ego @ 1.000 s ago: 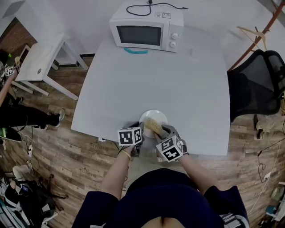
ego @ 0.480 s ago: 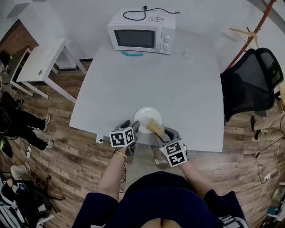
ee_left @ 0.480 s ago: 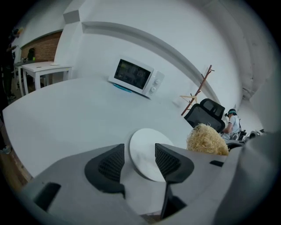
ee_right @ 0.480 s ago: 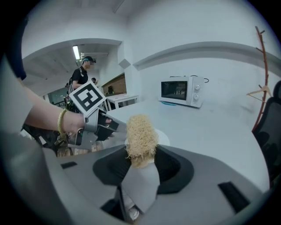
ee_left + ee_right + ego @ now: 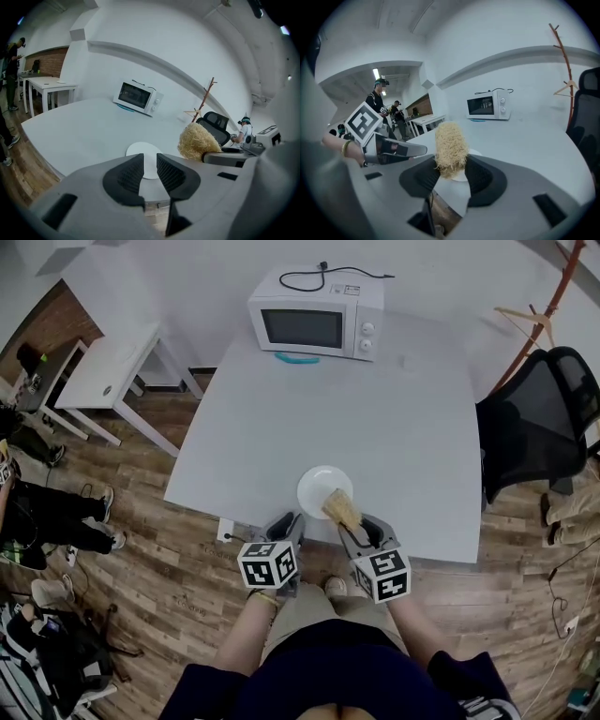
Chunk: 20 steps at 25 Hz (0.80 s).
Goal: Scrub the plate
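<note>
Nearest me, the person stands at the near edge of the table (image 5: 394, 427) with both tools held up in front of their waist. The left gripper (image 5: 150, 164) has just been closing. Its jaws now sit a narrow gap apart with nothing between them, and only the plate shows through the slot beyond. It looks free to brace the plate, though it is not touching it.

At its 3 o'clock, the right gripper (image 5: 451, 165) is clamped on a straw-coloured scrubber (image 5: 450, 143). The jaws pinch the lower end, so the bushy end sticks out past the tips and can meet the dish first. From overhead the scrubber's tip lies over the plate's 5 o'clock rim. From the left gripper's side it appears raised and clear of the plate, so I judge no scrubbing contact right now.

Just past the jaws, at 12 o'clock, the white plate (image 5: 317, 486) lies flat close to the table's near edge. That keeps it in easy reach for both tools.

The table beyond is bare until the far edge. A white microwave (image 5: 317, 324) stands there at 12 o'clock with a small teal item (image 5: 296, 358) in front of it. A black chair (image 5: 539, 418) stands off the table at 2 o'clock, and a small white side table (image 5: 112, 367) at 10 o'clock.
</note>
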Tool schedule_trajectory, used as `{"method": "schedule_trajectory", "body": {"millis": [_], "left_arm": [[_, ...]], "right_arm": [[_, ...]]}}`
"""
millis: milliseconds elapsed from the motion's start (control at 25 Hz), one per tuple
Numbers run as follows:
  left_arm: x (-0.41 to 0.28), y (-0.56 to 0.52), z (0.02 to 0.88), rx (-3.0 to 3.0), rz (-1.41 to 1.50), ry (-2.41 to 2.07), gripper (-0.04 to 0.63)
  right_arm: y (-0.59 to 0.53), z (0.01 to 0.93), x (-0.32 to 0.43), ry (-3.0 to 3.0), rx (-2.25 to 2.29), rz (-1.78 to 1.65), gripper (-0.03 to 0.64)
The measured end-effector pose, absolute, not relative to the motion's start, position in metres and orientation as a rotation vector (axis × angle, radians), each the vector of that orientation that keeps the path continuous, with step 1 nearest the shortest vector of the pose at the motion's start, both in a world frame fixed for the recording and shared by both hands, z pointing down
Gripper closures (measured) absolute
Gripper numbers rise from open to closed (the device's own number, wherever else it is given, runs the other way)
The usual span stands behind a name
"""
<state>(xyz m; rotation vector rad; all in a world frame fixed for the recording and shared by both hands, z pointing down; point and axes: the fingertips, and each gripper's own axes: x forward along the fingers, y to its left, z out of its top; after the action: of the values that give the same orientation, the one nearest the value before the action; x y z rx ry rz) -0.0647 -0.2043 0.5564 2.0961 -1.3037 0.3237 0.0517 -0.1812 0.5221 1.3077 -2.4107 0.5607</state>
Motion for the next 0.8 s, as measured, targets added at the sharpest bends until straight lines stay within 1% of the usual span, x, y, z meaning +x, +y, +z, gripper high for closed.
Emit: {"method": "schedule_trajectory", "body": {"millis": [120,400,800], "left_arm": [[-0.061,-0.195,0.542,2.127,0.316,-1.292,0.529],[-0.046,-0.161,0.526,2.223,0.302,-1.143,0.537],[-0.075,-0.082,0.513,2.303,0.346,-1.059,0.554]], "right_arm": [[-0.177,0.512,0.050,-2.416,1.326,0.539,0.454],[-0.149,0.509,0.053,-2.375,1.443,0.545,0.454],[-0.058,0.485,0.021,-2.333,1.605,0.558,0.454]]}}
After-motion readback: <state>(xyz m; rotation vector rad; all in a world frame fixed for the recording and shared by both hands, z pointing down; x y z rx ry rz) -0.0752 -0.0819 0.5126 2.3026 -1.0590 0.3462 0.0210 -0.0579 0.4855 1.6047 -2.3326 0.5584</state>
